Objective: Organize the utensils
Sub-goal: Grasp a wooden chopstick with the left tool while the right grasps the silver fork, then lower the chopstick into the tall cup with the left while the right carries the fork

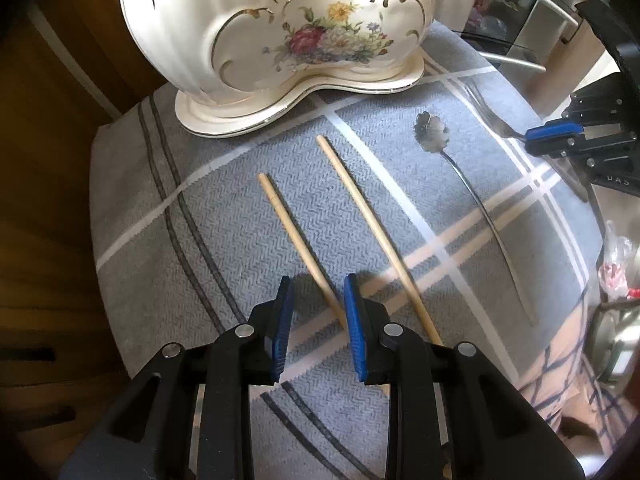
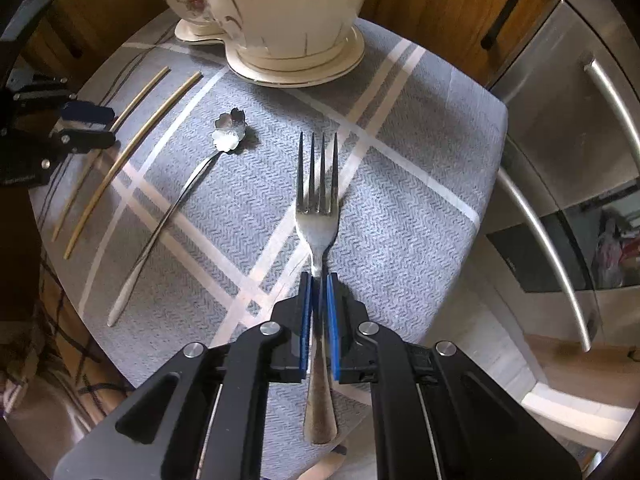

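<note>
Clamping the fork (image 2: pixel 318 236) by its neck is my right gripper (image 2: pixel 319 280) — the blue pads are pinched in on the narrow stem just below the shoulders, handle running back under the gripper toward the bottom of the right wrist frame, tines pointing straight up-frame. Long axis of the fork lines up with the gripper's own, so I judge any lift or slide comes along that line. Metal looks dull steel with a worn, brownish handle end.

My left gripper (image 1: pixel 319 284) stands part open over the cloth, nothing pinched. The shorter-looking chopstick (image 1: pixel 298 240) passes between its pads, apparently untouched; its mate, the second chopstick (image 1: pixel 376 232), lies just right of the right pad. Both run lower right to upper left in the left wrist frame, roughly parallel — pale bare wood, thin and round.

Farther up-frame right of them lies the spoon (image 1: pixel 432 132), a slim curved steel handle with a flower-shaped bowl. The tablecloth (image 1: pixel 200 184) is grey herringbone weave with white and dark stripes. At the top stands the ceramic pot (image 1: pixel 280 32), cream, fluted, gilt-edged, with a painted bouquet.
</note>
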Demonstrator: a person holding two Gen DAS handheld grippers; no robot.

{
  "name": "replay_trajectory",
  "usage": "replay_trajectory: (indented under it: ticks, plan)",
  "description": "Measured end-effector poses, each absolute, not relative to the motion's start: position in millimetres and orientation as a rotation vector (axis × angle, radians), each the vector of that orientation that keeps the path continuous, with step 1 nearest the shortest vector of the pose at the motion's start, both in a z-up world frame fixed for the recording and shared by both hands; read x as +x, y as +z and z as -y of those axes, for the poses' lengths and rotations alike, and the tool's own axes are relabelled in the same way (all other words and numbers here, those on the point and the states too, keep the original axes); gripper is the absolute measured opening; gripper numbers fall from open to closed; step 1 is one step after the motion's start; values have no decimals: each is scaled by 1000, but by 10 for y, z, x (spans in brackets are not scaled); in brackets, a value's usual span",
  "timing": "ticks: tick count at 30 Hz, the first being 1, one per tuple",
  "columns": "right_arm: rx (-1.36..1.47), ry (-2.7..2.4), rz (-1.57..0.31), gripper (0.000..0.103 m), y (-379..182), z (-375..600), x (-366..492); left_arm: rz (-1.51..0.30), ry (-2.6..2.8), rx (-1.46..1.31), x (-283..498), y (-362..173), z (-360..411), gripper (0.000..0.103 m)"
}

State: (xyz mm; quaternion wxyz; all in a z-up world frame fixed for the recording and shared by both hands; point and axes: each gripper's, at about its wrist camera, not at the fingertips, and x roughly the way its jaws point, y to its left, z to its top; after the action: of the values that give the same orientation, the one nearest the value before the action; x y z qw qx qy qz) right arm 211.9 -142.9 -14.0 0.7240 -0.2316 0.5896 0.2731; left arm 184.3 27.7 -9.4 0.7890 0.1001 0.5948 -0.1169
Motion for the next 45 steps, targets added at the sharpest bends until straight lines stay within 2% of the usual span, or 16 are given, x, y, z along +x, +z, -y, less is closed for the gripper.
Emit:
replay_trajectory:
  ticks: [4,5,6,8,14,24,32,45]
  plan:
    - [-498,584,-1296,5,-139,1417,2122,-1280,-245,207,1871,-100,-279,23]
    - [-492,581,-1289,5,-146,1432,2097,-1275,-248,202,1851,-105,-285,12]
    - [-483,580,-1279,5,-144,1445,2095,-1271,-246,187,1838,-107,-305,8]
    - [-454,576,-1253,5,-138,1479,2072,-1258,-255,123,1825,-108,-413,5]
    - [-341,596,-1131,5,76,1576,1903,-1154,-271,2,1675,-57,-663,4]
    - [-269,608,-932,5,414,1579,1598,-854,-264,-92,1268,553,-914,4]
    - [-218,592,-837,5,643,1643,1625,-663,-214,-89,1334,1097,-974,4]
    - [-118,630,-653,5,1464,1466,1936,-419,-236,-117,1739,1789,-862,5]
